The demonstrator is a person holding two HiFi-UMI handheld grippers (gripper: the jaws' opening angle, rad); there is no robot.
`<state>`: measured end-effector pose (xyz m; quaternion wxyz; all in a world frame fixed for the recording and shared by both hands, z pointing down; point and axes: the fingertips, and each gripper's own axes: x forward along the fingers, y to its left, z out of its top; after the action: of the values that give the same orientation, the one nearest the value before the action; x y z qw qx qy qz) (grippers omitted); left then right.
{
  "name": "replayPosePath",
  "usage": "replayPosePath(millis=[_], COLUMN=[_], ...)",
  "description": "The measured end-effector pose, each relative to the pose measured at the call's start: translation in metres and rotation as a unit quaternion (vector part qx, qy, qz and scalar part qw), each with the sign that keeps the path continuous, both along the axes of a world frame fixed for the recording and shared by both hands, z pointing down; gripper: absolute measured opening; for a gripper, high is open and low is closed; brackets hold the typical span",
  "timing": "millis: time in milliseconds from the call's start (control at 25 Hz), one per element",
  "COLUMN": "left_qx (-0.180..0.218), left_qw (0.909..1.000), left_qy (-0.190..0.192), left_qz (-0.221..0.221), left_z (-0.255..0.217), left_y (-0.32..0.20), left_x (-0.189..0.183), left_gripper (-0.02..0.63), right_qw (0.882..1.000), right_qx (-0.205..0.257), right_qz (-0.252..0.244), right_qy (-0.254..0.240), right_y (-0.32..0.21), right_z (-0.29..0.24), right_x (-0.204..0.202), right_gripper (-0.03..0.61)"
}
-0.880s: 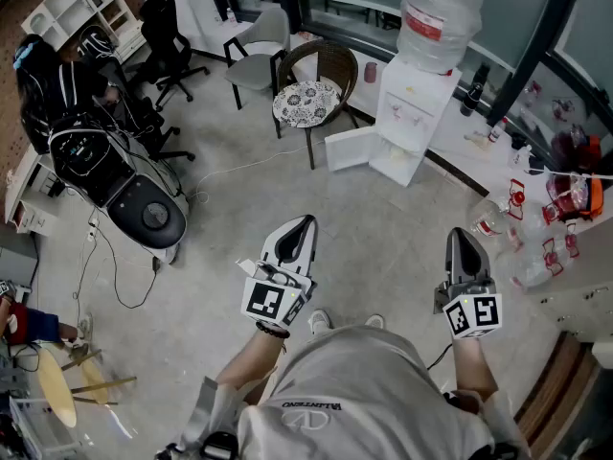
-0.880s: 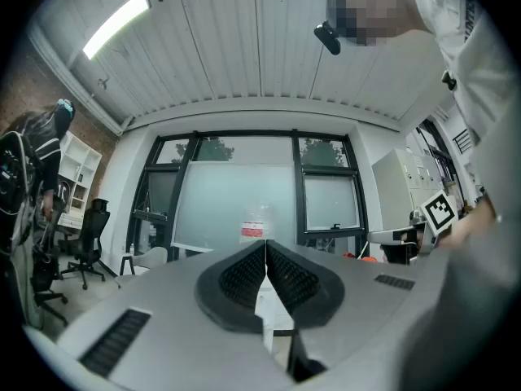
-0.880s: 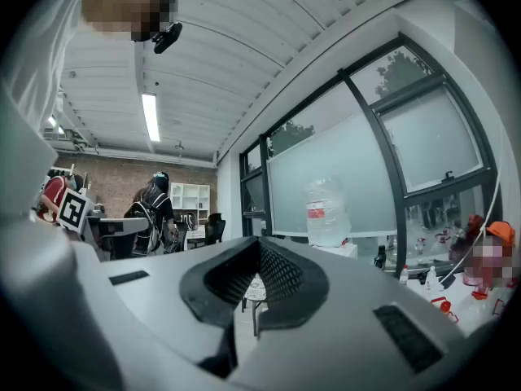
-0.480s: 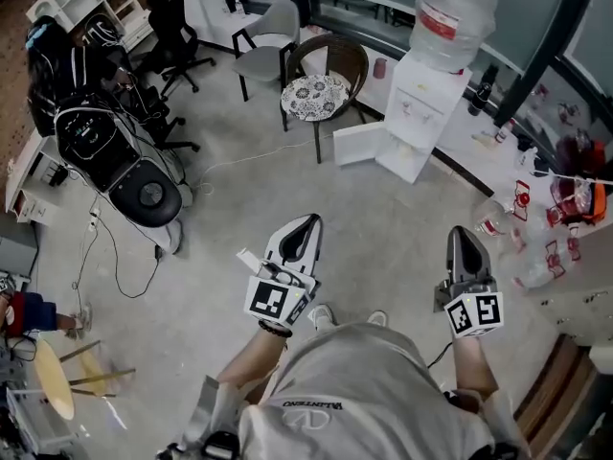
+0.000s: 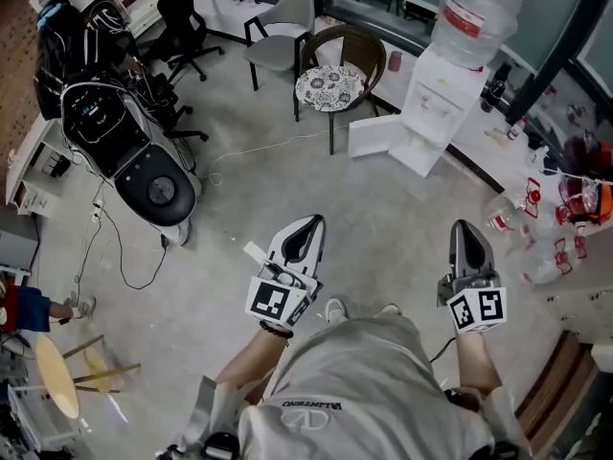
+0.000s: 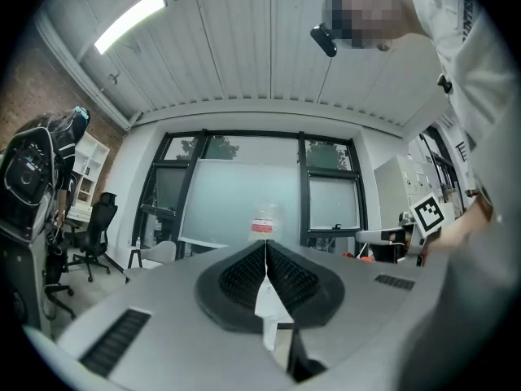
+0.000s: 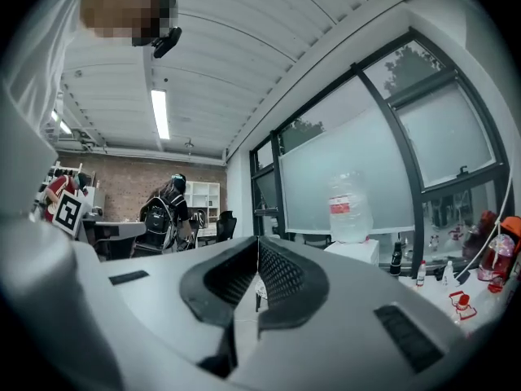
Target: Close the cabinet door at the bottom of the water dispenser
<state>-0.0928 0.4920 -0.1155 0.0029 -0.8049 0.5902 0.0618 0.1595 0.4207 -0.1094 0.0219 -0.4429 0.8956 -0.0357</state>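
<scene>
Head view: water dispenser [image 5: 431,99] stands at the far side of the room by the windows, big bottle [image 5: 474,12] on top. Cabinet door [image 5: 374,137] at its base is open, swung out toward picture left, near the wicker chair [image 5: 335,70] with a patterned cushion. Left gripper [image 5: 305,228] and right gripper [image 5: 468,233] are held out low in front of the person, side by side, over bare concrete floor [image 5: 383,218], well apart from the dispenser and door. Neither touches anything. Black wheeled machine [image 5: 144,175] at left, cable [image 5: 259,151] trailing on the floor, grey chair [image 5: 278,36] behind the wicker one.

Left gripper view: left gripper [image 6: 265,249] jaws pressed together, nothing pinched. Bottle [image 6: 262,221] sits straight ahead just above the jaw tips, far off, against frosted windows [image 6: 236,194]. Black office chair [image 6: 96,235] at left.

Right gripper view: right gripper [image 7: 257,244] jaws pressed together, empty. Bottle [image 7: 348,206] on the white water dispenser [image 7: 356,251] shows right of the tips, far away. Brick wall [image 7: 122,187] at left.
</scene>
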Motion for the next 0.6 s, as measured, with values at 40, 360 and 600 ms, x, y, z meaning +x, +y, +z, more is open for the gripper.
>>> replayPosePath(millis=[40, 360, 600], left_qx=[-0.001, -0.021, -0.023], left_qw=[1.0, 0.9996, 0.9996], left_qy=[0.0, 0.017, 0.013], left_qz=[0.0, -0.009, -0.014], left_z=[0.002, 0.017, 0.019], left_y=[0.002, -0.014, -0.037], left_x=[-0.007, -0.026, -0.027], left_gripper=[0.009, 0.009, 0.009], right_qw=[1.0, 0.999, 0.999], right_qx=[0.002, 0.004, 0.001], right_qz=[-0.003, -0.022, -0.037], right_qy=[0.004, 0.025, 0.02], right_y=[0.002, -0.011, -0.044], right_z=[-0.001, -0.001, 0.007], right_x=[-0.009, -0.034, -0.047], right_gripper=[0.015, 0.015, 0.015])
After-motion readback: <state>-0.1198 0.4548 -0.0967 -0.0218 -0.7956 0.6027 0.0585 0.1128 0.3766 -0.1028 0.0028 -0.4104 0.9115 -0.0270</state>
